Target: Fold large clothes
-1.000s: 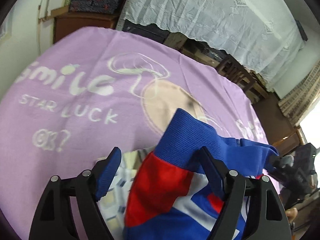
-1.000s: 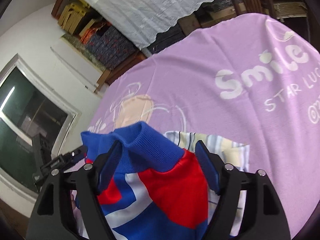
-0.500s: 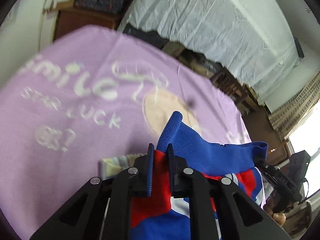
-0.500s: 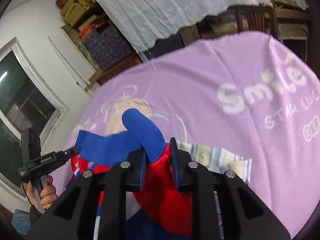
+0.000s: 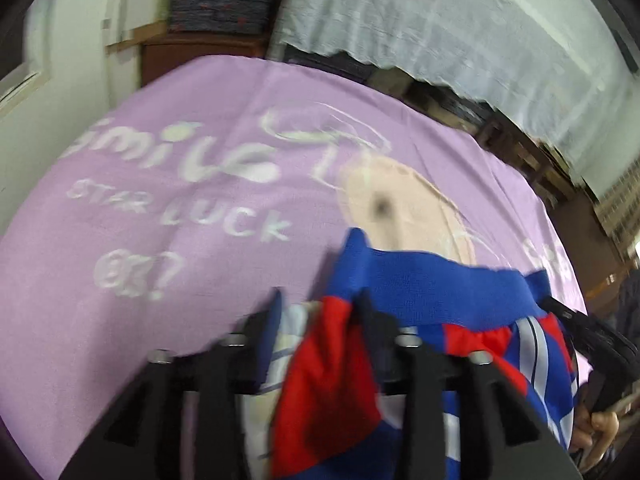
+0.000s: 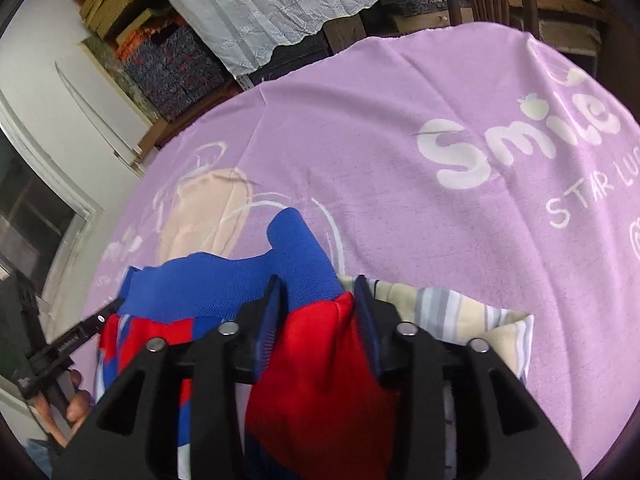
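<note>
A red, blue and white knit garment (image 5: 420,280) (image 6: 304,264) lies bunched on a purple blanket (image 5: 200,260) (image 6: 400,200) printed with white lettering. Its blue ribbed edge stretches between my two grippers. My left gripper (image 5: 320,316) is opening, with a red fold loose in the gap beside its right finger. My right gripper (image 6: 318,300) is opening too, and red cloth with the blue edge sits between its fingers. A pale striped cloth (image 6: 460,312) lies under the garment.
A white lace curtain (image 5: 440,20) (image 6: 280,8) hangs behind the blanket. Dark patterned boxes (image 6: 172,64) sit on a wooden shelf at the left, a wooden chair (image 6: 488,0) stands behind. A person's hand (image 6: 76,404) (image 5: 604,424) grips each tool's handle.
Both grippers shut on the garment's blue edge and lifted it, then their jaws parted again. Both views have dipped slightly toward the blanket.
</note>
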Tool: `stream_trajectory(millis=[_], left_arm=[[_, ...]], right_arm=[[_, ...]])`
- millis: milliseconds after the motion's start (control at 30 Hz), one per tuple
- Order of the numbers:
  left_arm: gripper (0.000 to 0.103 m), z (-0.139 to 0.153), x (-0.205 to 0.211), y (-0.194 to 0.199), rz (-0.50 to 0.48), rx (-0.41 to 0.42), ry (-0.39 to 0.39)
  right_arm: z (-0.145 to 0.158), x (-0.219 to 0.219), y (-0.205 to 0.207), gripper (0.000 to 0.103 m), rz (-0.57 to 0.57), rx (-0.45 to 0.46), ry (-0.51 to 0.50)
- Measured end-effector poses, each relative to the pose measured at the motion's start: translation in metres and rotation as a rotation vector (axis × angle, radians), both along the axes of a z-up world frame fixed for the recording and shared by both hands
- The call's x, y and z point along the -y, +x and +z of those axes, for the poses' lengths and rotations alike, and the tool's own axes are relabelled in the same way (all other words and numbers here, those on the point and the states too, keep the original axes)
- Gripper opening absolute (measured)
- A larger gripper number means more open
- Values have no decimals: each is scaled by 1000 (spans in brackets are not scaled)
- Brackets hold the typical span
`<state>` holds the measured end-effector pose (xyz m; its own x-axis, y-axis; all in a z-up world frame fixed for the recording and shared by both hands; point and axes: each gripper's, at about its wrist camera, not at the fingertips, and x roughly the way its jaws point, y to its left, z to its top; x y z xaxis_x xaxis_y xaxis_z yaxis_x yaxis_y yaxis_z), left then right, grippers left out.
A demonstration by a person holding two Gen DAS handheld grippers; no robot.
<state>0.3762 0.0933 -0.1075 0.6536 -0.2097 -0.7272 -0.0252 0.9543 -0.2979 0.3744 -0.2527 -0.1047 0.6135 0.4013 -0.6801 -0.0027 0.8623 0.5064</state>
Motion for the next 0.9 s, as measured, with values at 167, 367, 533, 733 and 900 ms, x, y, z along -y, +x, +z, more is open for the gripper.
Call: stream_trajectory(millis=[167,367,533,733,900], left_arm=[[53,49,3,-36,7,124,46],[59,67,63,-78,-161,183,58],[59,42,96,-83,-236,108,78],[64,-4,102,-64,-229,22,191],[65,-5,104,-64,-217,26,200]], right_arm=[[40,14,-27,47,-34,102,38],[72,-33,-77,22,112,192,15],[61,-66,-97,22,199,165,-7],[3,-55,-72,11,156,-38,10],[-7,-30,-69,2,134,-84,180]])
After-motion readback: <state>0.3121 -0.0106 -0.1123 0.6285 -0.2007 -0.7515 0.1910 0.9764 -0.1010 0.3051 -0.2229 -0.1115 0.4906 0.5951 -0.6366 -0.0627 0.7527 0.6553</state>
